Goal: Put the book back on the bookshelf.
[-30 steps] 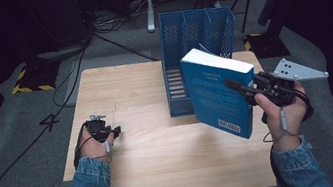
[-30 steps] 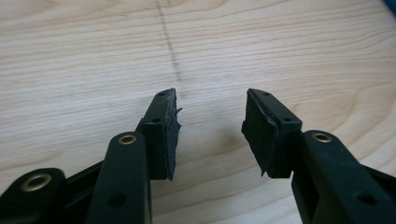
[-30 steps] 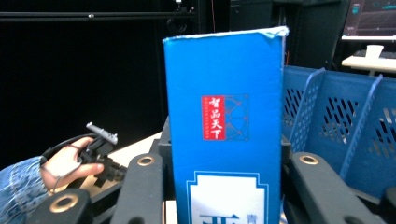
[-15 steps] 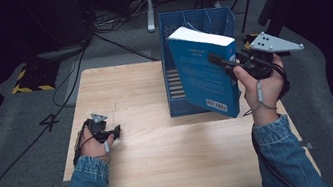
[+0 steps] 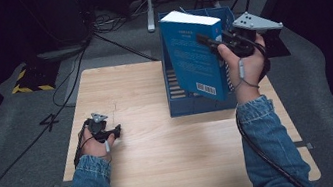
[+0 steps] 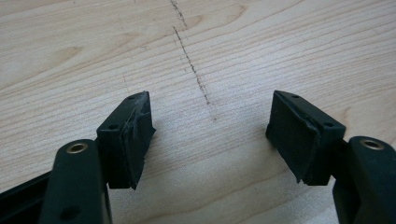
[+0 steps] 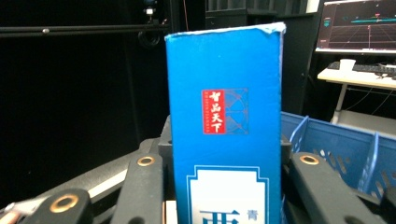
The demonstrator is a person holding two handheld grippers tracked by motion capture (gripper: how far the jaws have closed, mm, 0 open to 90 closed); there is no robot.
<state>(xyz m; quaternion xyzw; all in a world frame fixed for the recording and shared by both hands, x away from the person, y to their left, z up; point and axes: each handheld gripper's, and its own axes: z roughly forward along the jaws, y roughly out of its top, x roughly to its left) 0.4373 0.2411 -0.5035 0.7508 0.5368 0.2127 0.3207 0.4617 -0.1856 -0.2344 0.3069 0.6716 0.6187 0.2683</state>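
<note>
A thick blue book [image 5: 195, 58] hangs in the air, upright and slightly tilted, white page edges on top, barcode near its bottom corner, right over the blue slotted file rack [image 5: 191, 102] at the table's far edge.

We see our left gripper [image 6: 212, 135] low over the pale wooden table [image 6: 280, 51], its two black jaws spread wide with nothing between them. A thin dark scratch [image 6: 191, 60] crosses the grain ahead.
</note>
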